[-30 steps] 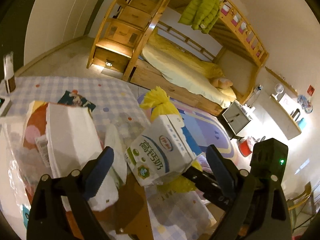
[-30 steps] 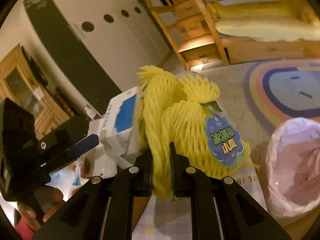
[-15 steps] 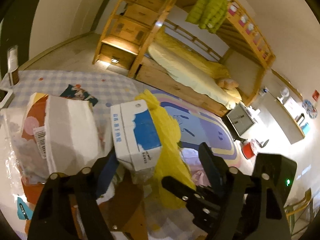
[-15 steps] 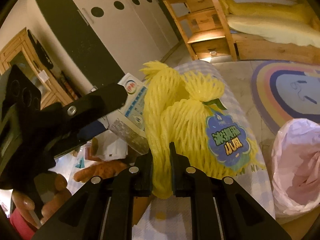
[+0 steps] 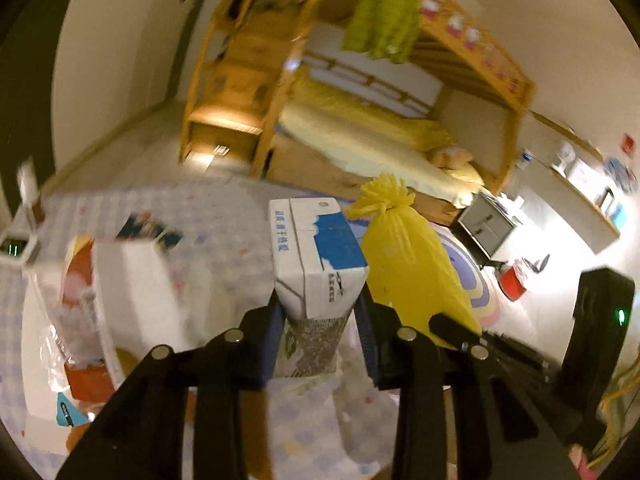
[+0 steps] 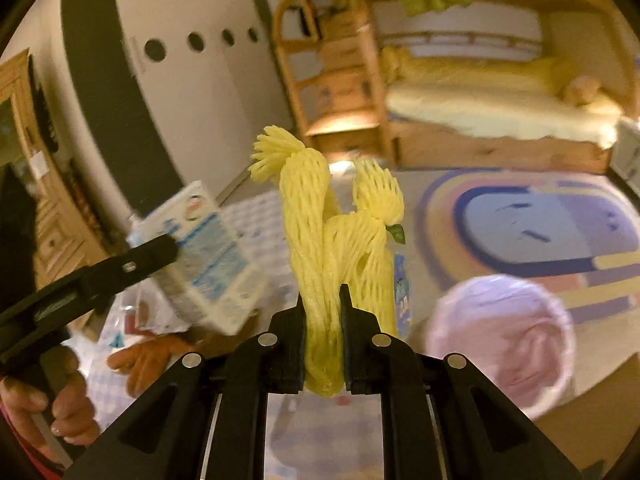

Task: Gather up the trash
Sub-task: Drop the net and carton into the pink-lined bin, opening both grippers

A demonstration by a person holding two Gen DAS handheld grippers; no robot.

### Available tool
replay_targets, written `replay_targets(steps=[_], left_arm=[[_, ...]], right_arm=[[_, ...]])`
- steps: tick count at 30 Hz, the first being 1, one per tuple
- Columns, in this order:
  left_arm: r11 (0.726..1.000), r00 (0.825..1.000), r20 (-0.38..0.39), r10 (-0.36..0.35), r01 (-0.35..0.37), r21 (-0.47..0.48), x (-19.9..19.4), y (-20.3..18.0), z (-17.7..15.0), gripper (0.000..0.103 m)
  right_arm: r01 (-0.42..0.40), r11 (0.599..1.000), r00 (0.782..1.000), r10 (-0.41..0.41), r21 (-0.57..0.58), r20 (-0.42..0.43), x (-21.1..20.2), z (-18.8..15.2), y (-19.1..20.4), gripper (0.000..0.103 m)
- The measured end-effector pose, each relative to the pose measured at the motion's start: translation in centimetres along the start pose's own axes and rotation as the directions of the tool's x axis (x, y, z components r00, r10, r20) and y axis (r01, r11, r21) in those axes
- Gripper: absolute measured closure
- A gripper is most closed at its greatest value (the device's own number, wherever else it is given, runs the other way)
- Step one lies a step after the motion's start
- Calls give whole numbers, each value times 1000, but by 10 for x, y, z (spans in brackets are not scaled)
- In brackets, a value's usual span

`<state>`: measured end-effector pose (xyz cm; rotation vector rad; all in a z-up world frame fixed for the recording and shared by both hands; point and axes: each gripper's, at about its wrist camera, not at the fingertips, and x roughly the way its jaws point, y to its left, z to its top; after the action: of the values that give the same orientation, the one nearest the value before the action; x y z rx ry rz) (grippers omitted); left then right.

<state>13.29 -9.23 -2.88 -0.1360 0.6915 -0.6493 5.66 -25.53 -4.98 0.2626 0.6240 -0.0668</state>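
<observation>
A white and blue milk carton [image 5: 316, 256] stands between the fingers of my left gripper [image 5: 320, 316], whose jaws are closing and press on its sides; it is lifted off the checked table [image 5: 224, 216]. The carton [image 6: 204, 256] also shows in the right wrist view, left of centre. My right gripper [image 6: 323, 320] is shut on a yellow foam fruit net [image 6: 320, 240], held upright above the table. That net [image 5: 408, 264] hangs just right of the carton in the left wrist view. A bin lined with a pink bag [image 6: 500, 336] stands on the floor at lower right.
Torn white and orange packaging [image 5: 124, 292] and clear plastic wrap [image 5: 52, 320] lie on the table at left. A person's hand [image 6: 44, 408] holds the left gripper's handle. A wooden bunk bed [image 5: 360, 120], a round rug [image 6: 540, 232] and a small red bin [image 5: 512, 284] are behind.
My left gripper closed on the milk carton and lifted it upright. My right gripper rose with the yellow net, which now hangs narrower and more upright. Both views swung toward the bed.
</observation>
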Motion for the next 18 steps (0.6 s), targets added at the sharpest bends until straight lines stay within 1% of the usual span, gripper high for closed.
replay_targets(steps=[1, 5, 7, 9, 13, 16, 18], left_arm=[[1000, 1000, 9, -11, 10, 29, -2, -13, 0, 71], [992, 999, 12, -41, 39, 120, 7, -55, -8, 71], [985, 998, -14, -69, 71, 156, 22, -76, -13, 70], [979, 996, -44, -78, 85, 185, 39, -91, -20, 70], [970, 988, -114, -108, 129, 207, 76, -115, -29, 70], [963, 980, -156, -122, 155, 222, 102, -130, -34, 70], [958, 976, -178, -128, 168, 232, 119, -139, -36, 70]], right_arm=[[18, 1000, 1000, -18, 17, 9, -10, 1, -12, 89], [68, 994, 998, -68, 81, 4, -25, 0, -51, 89], [106, 988, 994, -105, 113, -12, -31, -6, -74, 89], [136, 981, 991, -132, 137, -33, -31, -10, -89, 89], [176, 966, 983, -161, 190, -92, -21, -21, -123, 89], [190, 953, 977, -161, 235, -138, -5, -28, -148, 89], [190, 947, 976, -154, 258, -152, 3, -32, -158, 89]])
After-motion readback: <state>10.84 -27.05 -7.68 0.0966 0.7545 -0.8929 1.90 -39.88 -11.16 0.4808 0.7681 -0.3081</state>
